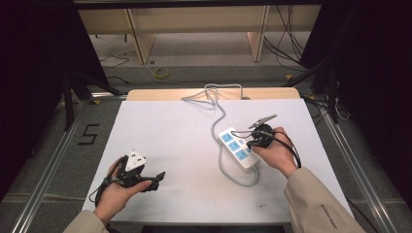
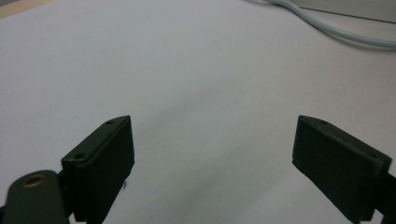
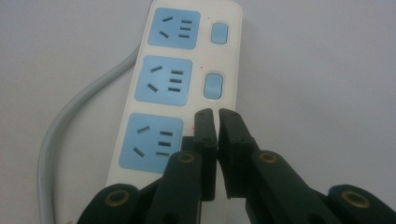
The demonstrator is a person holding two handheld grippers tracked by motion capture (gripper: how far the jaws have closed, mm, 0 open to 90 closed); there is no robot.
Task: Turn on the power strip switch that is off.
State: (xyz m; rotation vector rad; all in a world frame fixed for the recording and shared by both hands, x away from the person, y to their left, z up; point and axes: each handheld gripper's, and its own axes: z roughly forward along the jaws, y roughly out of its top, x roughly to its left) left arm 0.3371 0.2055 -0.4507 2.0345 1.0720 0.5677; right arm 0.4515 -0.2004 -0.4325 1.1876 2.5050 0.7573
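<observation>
While left tool (image 2: 212, 154) gapes, right tool (image 3: 218, 116) closed over pwr strip (image 3: 180, 88) switch.

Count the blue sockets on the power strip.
3, in a row along the strip: far socket, middle socket, and near socket beside the shut right claw. None seems hidden.

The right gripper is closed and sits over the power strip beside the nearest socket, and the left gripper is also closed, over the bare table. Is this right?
Not quite. The left gripper is open: the left gripper view shows its jaws wide apart over the bare table. The rest holds: the right gripper is closed over the power strip, beside its nearest socket.
</observation>
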